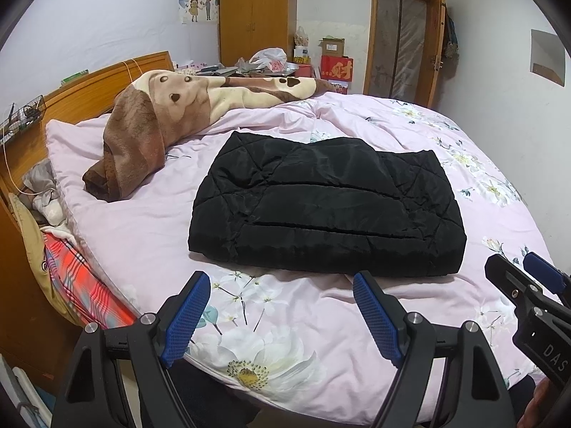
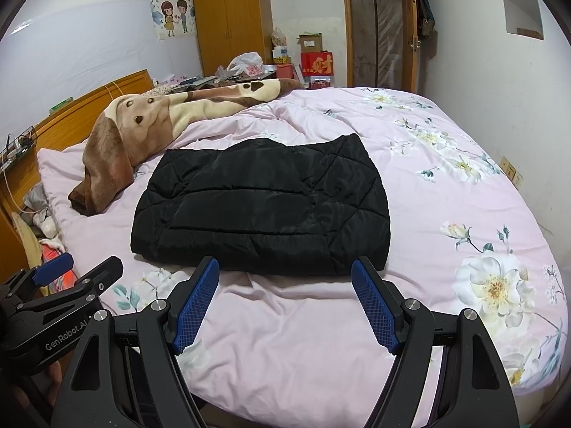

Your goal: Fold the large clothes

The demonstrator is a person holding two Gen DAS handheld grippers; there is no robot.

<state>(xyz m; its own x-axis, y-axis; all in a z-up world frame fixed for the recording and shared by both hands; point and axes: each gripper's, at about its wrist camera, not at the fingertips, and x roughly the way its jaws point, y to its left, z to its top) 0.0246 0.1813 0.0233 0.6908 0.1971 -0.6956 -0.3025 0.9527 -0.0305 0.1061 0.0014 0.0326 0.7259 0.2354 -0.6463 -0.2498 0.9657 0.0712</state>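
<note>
Hovering empty, left tool (image 1: pixel 282 287), black frame with blue ribbed pads, jaws wide, lower centre of frame. Right tool (image 2: pixel 285 274), same build, jaws wide, nothing held. Black quilted padded jacket (image 1: pixel 326 207): centre frame, folded into a compact rectangle on the pink floral bed quilt (image 1: pixel 303 339), just beyond both tools. Judged: folding looks finished, at most tidying left.

A home bedroom: floral-quilted bed (image 1: pixel 321 339), wooden wardrobe (image 1: pixel 257 10), cartoon wall stickers (image 2: pixel 175 18).
</note>
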